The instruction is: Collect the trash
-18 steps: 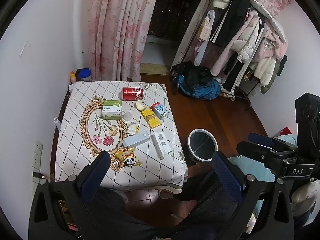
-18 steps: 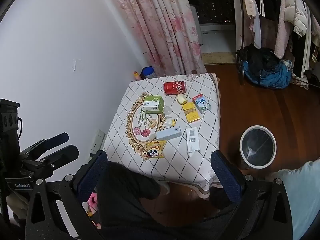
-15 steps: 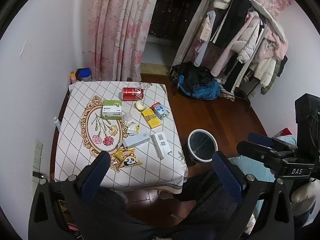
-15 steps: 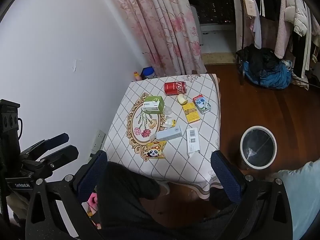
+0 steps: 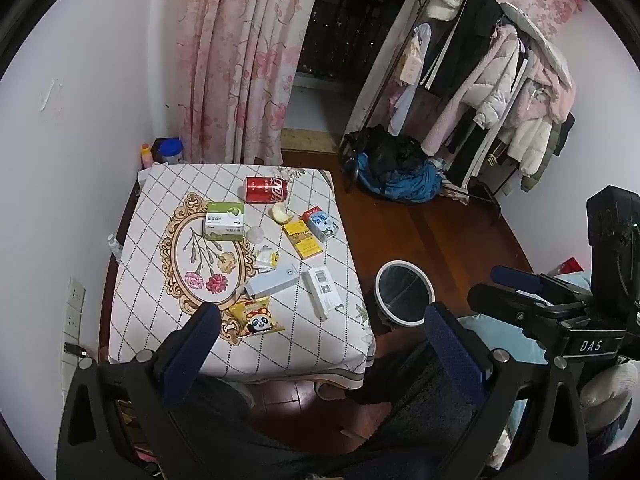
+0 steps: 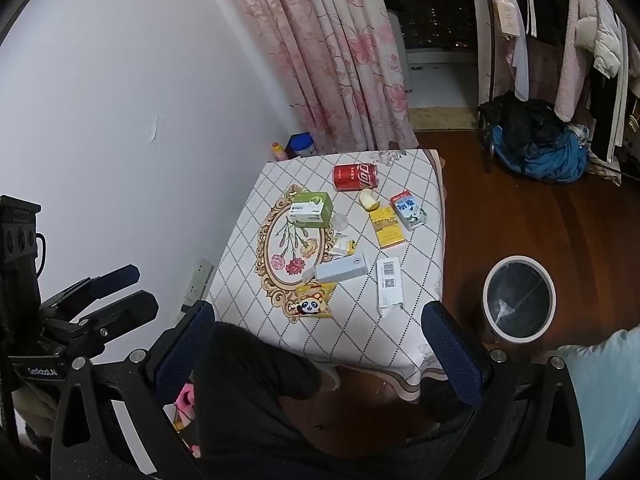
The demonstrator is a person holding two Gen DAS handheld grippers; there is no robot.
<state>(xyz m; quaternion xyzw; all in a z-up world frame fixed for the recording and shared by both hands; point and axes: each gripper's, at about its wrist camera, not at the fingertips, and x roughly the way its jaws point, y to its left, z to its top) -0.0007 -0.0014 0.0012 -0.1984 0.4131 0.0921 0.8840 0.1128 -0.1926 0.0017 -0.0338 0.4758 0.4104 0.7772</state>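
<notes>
Both tools idle above the near table edge — left gripper (image 5: 320, 340) and right gripper (image 6: 320, 336) spread wide, nothing between the pads, well short of any item.

Step in hand, as I judge it: choosing a first piece. Best start is the nearest, the panda snack wrapper (image 5: 256, 316) — come down steeply, pinch it across its short side, since flat foil may slide on the tablecloth (image 5: 160, 320).

Trash lies scattered mid-table: red soda can (image 5: 266, 189) on its side at the far end, bitten apple piece (image 5: 281, 213) beside it, small milk carton (image 5: 320, 224), crumpled wrapper (image 5: 266, 258). White-rimmed trash bin (image 6: 519, 298), bag-lined, stands on the floor just right of the table.
</notes>
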